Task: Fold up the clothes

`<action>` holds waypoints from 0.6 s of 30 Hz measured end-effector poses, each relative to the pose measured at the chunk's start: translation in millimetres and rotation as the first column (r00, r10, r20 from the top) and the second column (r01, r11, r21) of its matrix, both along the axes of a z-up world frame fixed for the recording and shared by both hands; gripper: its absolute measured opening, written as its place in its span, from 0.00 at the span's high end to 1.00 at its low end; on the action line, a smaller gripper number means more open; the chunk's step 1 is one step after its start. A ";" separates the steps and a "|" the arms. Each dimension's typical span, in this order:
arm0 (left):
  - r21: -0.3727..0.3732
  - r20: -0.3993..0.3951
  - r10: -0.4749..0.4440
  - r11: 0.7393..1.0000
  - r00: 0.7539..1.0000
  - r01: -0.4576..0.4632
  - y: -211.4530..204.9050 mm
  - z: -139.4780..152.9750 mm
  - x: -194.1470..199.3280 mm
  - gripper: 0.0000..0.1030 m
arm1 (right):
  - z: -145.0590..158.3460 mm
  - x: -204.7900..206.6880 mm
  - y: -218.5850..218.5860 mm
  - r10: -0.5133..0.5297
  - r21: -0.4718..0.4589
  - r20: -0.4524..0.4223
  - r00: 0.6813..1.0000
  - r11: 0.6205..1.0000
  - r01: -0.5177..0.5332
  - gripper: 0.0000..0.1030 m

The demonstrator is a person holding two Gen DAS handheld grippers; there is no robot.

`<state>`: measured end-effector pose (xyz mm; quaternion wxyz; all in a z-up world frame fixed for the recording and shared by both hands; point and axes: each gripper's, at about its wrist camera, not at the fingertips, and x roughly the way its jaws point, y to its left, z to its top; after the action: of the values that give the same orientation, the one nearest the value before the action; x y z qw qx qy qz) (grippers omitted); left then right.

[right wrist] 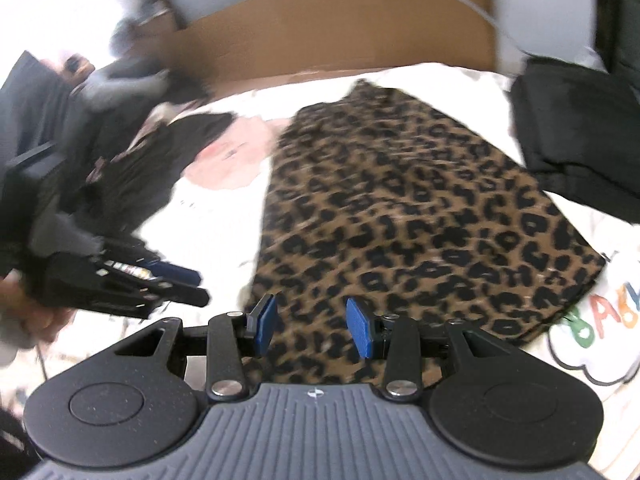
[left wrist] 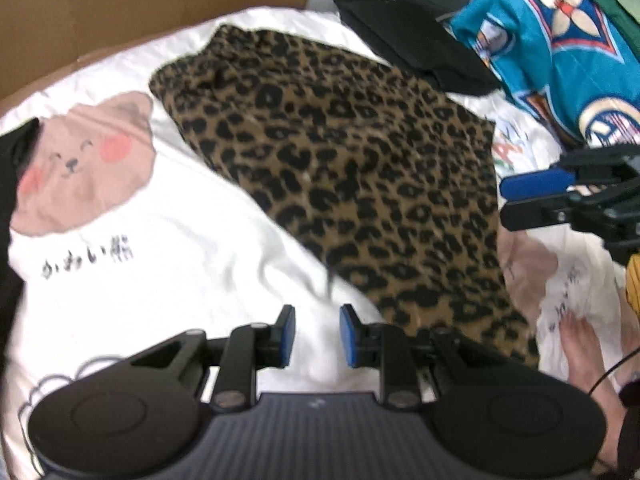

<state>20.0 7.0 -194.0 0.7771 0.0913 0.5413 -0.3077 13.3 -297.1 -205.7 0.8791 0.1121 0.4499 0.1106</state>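
In the left wrist view, the left gripper [left wrist: 317, 336] has its jaws spread with nothing between, over the white bear-print sheet [left wrist: 160, 240]. The leopard-print garment [left wrist: 352, 168] lies flat from 11 to 5 o'clock. The right gripper [left wrist: 520, 196] is at 3 o'clock, its jaws nearly together and empty.

In the right wrist view, the right gripper's jaws are spread over the garment's near edge. The left gripper [right wrist: 180, 284] is at 9 o'clock. A cardboard panel [right wrist: 340, 32] stands at 12 o'clock.

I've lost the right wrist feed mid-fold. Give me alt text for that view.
A brown and black leopard-print garment lies flat on a white printed bedsheet, directly ahead of the open right gripper, whose blue-padded fingers hang over its near edge holding nothing. The left gripper shows blurred at left; a brown cardboard sheet stands behind.
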 end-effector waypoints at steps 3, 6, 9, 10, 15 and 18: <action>-0.015 -0.050 -0.013 1.000 0.999 0.012 2.5 -9.7 -8.1 0.76 | 2.7 -8.6 16.3 0.070 0.015 -0.004 0.998 0.997 -0.070 0.55; -0.034 -0.095 -0.039 0.999 0.995 0.036 2.0 -18.9 -17.0 0.76 | 2.0 -18.5 33.5 0.147 -0.004 -0.012 0.989 0.989 -0.147 0.55; -0.049 -0.111 -0.072 0.997 0.991 0.067 -2.2 -24.0 -24.4 0.76 | -2.7 -27.6 51.0 0.216 -0.048 -0.026 0.976 0.975 -0.217 0.52; -0.061 -0.116 -0.080 0.995 0.990 0.073 -3.6 -25.4 -26.1 0.76 | -5.0 -30.3 56.5 0.234 -0.069 -0.034 0.972 0.969 -0.236 0.51; -0.076 -0.119 -0.117 0.991 0.986 0.109 -9.9 -30.4 -31.3 0.72 | -12.2 -39.2 73.3 0.301 -0.132 -0.063 0.951 0.942 -0.307 0.51; -0.092 -0.120 -0.129 0.989 0.984 0.118 -8.4 -30.9 -32.5 0.70 | -14.5 -39.6 74.6 0.306 -0.149 -0.073 0.949 0.938 -0.314 0.49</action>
<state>-12.5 -1.4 -224.9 0.7241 0.0720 0.5690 -0.3831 -26.4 -222.5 -220.3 0.8455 -0.0276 0.4907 0.2088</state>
